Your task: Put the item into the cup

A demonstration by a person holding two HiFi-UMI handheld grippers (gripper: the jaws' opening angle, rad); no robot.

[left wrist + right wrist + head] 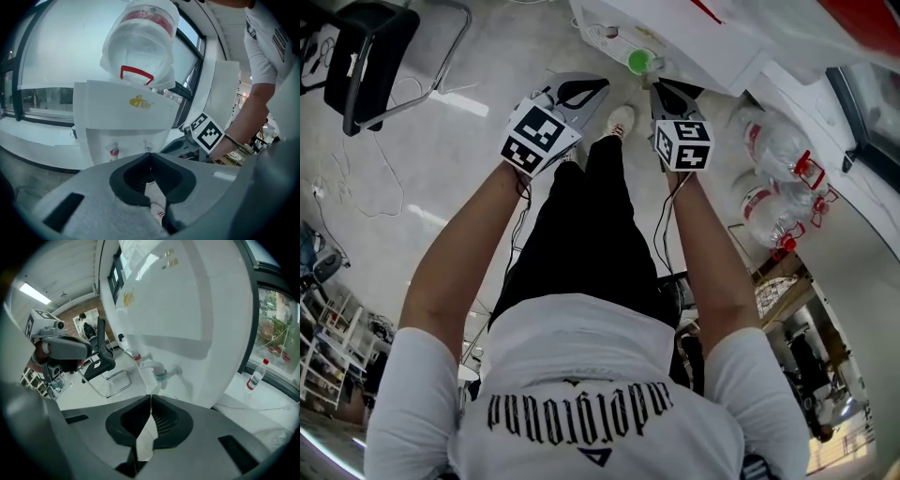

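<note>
Pale floor (469, 150), water dispenser (122, 122) as landmark: left gripper (150, 154) and right gripper (150, 397) both raised before its taps, jaws pinched together with only an unidentifiable pale sliver behind the tips, seemingly poised toward the green cup (639, 61) at its front; item not discernible.

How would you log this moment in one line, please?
left hand-held gripper: jaws together | right hand-held gripper: jaws together | both: raised, facing water dispenser | cup: not made out
</note>
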